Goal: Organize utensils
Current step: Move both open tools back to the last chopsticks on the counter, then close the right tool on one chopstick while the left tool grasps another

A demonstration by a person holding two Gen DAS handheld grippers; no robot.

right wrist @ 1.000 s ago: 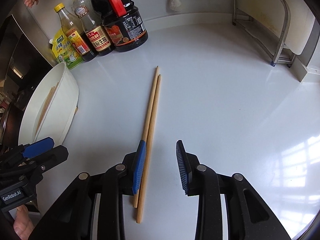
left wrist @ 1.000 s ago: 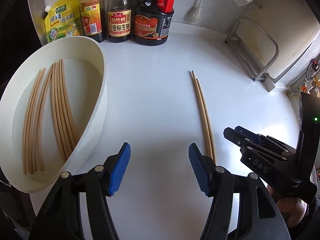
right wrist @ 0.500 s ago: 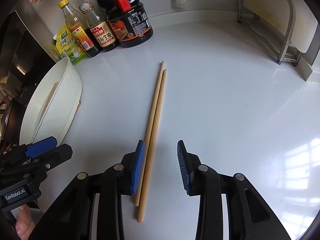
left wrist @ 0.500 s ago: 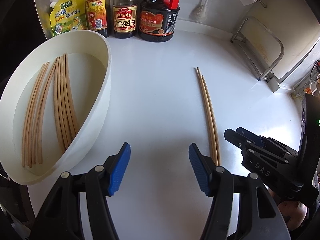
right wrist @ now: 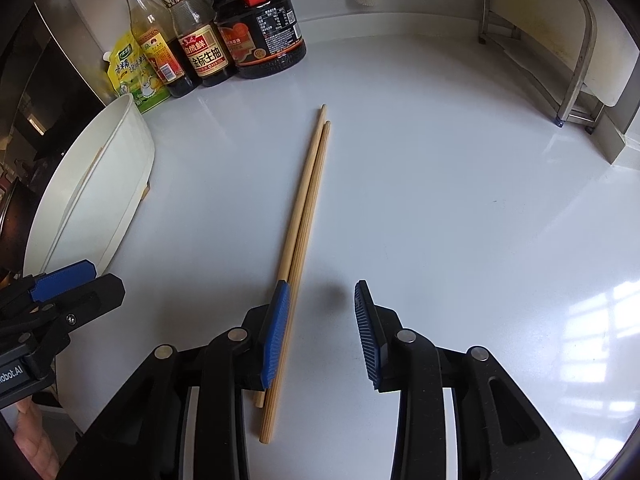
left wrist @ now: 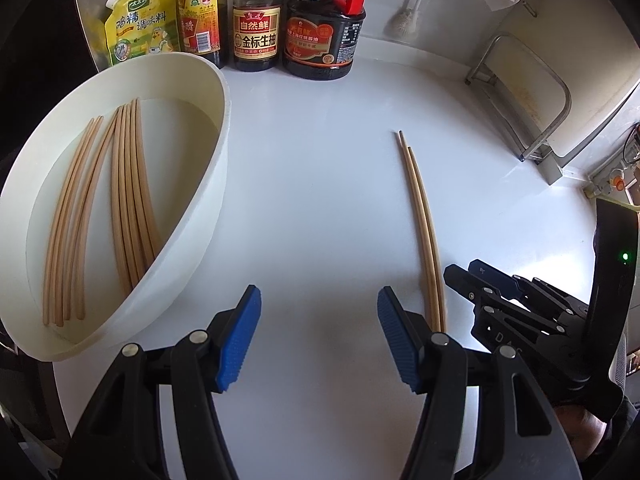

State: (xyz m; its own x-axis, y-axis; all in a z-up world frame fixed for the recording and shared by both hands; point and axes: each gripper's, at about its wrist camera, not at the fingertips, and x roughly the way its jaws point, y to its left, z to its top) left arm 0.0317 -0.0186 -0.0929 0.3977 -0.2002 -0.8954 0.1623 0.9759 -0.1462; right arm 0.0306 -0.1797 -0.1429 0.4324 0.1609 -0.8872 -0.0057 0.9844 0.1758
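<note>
Two wooden chopsticks [right wrist: 306, 208] lie side by side on the white counter; they also show in the left wrist view [left wrist: 422, 216]. My right gripper [right wrist: 322, 334] is open and hovers low over their near ends; its left pad overlaps one chopstick, the other lies just inside the gap. A white oval tub [left wrist: 208, 216] at the left holds several more chopsticks [left wrist: 128, 200]. My left gripper [left wrist: 318, 338] is open and empty between the tub and the loose pair. The tub also shows in the right wrist view [right wrist: 100, 184].
Sauce bottles [left wrist: 256, 20] and a yellow seasoning pouch [left wrist: 138, 26] stand along the back wall. A metal rack with a white board [right wrist: 560, 40] stands at the back right. A brush [left wrist: 404, 20] leans at the back.
Both grippers have crept forward toward the back wall; the bottles and tub look nearer. The right gripper stays open over the chopsticks' near ends. The chopsticks have not moved.
</note>
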